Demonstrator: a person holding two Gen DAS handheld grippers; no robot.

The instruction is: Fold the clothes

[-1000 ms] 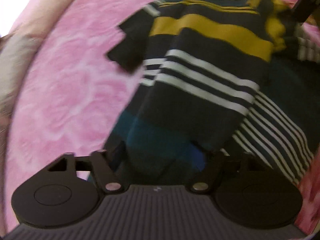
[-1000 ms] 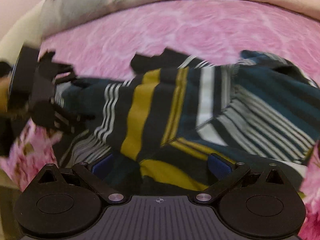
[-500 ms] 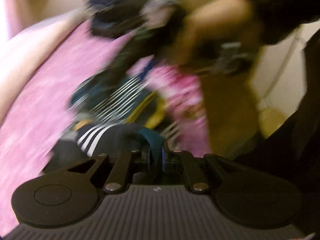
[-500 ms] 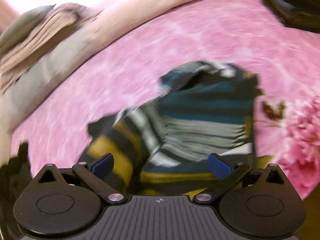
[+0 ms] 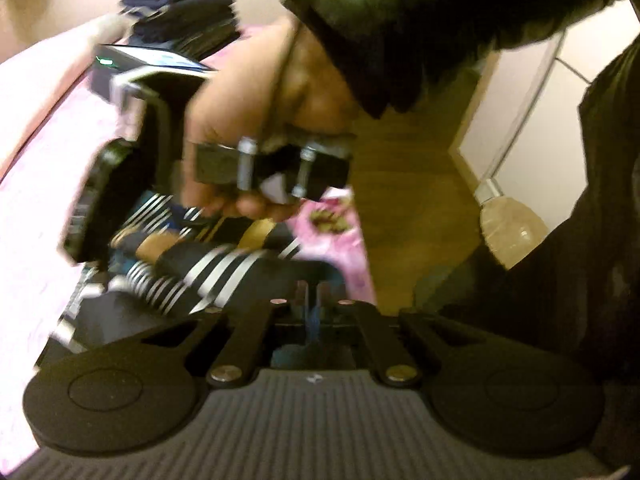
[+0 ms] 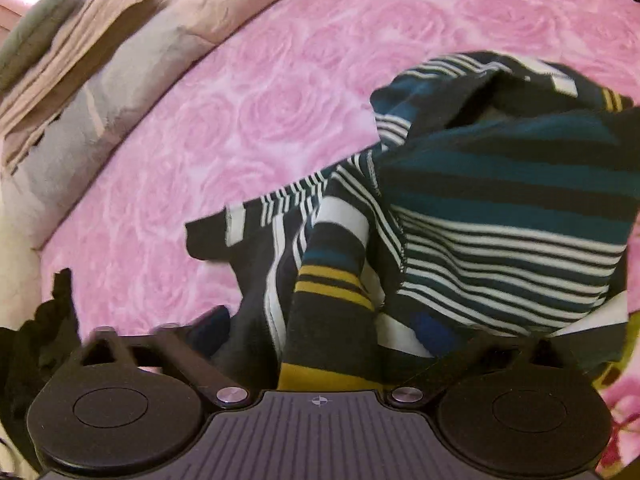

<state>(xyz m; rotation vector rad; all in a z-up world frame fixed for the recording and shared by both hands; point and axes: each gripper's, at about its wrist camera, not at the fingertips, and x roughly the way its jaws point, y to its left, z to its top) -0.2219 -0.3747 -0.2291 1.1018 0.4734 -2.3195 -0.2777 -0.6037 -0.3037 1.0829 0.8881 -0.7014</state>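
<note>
Left gripper [image 5: 311, 298] clamped tight on a fold of the striped shirt [image 6: 500, 216], dark teal cloth pinched between the closed jaws at the middle of the left wrist view. Right gripper [image 6: 320, 344] closing, its jaws astride a bunched, yellow-banded part of the same shirt; cloth between them, but fingertips hidden under the fabric, so contact of the pads impossible to tell. Shirt heaped and rumpled on the bed [image 6: 248, 120], over a pink rose-patterned cover, one short sleeve lying flat to the left in the right wrist view, the teal-and-white striped body humped up to the right. Hand [image 5: 256, 120] in a black sleeve [image 5: 420, 12] gripping the right gripper's handle, seen blurred from the left wrist camera, just above the shirt. Folded dark clothes [image 5: 184, 8] stacked at the far end of the bed. Crumpled beige and grey bedding [image 6: 80, 64] along the bed's far edge. Wooden floor [image 5: 404, 208] beside the bed.
</note>
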